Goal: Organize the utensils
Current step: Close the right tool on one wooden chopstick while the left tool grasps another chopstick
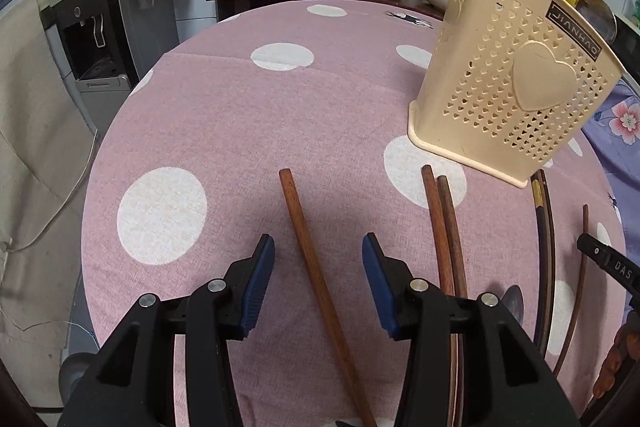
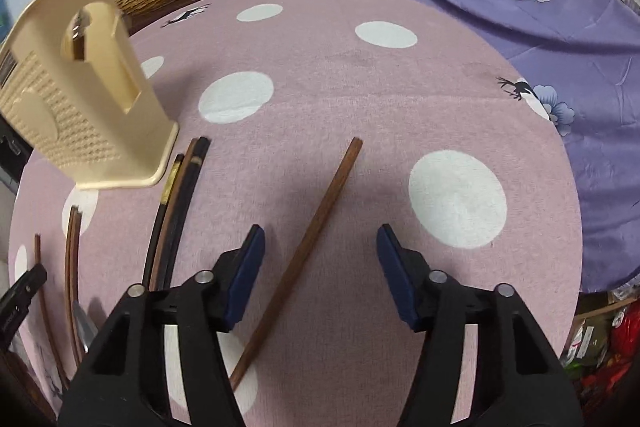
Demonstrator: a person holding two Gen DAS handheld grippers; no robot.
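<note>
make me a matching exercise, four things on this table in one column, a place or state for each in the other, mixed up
Things:
1. holder
2. lone chopstick
3. chopstick pair
4. tablecloth

Places or states:
A. lying side by side, just right of the left gripper
B. pink with white dots
C. cream, standing upright, heart on its side
D. lying between the left gripper's open fingers, untouched

Pairs: 1-C, 2-D, 3-A, 4-B
</note>
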